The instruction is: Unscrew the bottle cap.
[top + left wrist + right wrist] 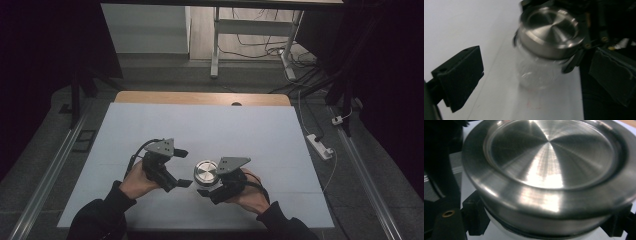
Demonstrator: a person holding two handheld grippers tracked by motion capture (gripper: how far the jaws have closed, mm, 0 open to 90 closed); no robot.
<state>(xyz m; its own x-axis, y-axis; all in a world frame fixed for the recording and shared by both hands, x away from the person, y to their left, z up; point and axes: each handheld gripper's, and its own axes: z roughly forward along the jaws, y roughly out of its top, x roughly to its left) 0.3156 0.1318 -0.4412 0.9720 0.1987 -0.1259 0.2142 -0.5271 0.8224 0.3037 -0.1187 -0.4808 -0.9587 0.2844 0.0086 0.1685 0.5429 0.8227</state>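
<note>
A clear glass jar (536, 73) with a brushed steel lid (206, 172) stands on the white table sheet (210, 125), near the front and middle. My right gripper (210, 184) is shut on the jar just under the lid; in the right gripper view its black jaws sit at either side below the steel lid (549, 162). My left gripper (182, 168) is a short way left of the jar, open, its jaws one above the other and pointing at it. In the left gripper view the jar (536, 73) stands ahead between the spread fingers (459, 77), untouched by them.
The white sheet covers a wooden table whose far edge (200, 97) shows bare. Beyond it stand a desk frame (216, 45) and floor cables; a power strip (320, 146) lies on the floor to the right. Open sheet lies behind and beside the jar.
</note>
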